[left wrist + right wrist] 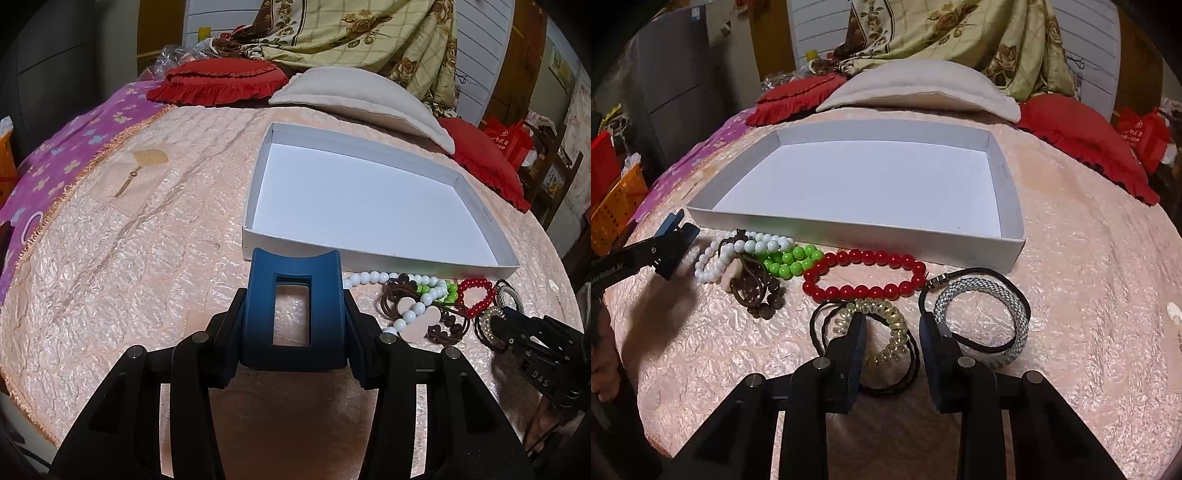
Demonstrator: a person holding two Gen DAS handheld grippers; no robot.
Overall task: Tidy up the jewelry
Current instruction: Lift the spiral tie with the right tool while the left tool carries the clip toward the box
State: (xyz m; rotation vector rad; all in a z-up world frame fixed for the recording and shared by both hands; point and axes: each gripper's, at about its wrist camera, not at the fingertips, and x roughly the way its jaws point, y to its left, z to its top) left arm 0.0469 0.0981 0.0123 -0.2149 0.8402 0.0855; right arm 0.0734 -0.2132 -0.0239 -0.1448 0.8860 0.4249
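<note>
Between my right tongs (894, 332), which stand parted and grip nothing, lies a coiled hair tie (886, 332) on the bed: light, springy, slippery, best pinched across its coil. Its loop lies flat, long axis running away toward the white box (849, 229) ahead. My left tongs (293, 295) clench a blue claw clip (293, 310).

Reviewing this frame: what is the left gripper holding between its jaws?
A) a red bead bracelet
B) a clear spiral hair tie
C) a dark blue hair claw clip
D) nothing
C: in the left wrist view the left gripper has its jaws pressed on both sides of the dark blue hair claw clip, while the red bead bracelet and clear spiral hair tie lie on the bedspread.
</note>
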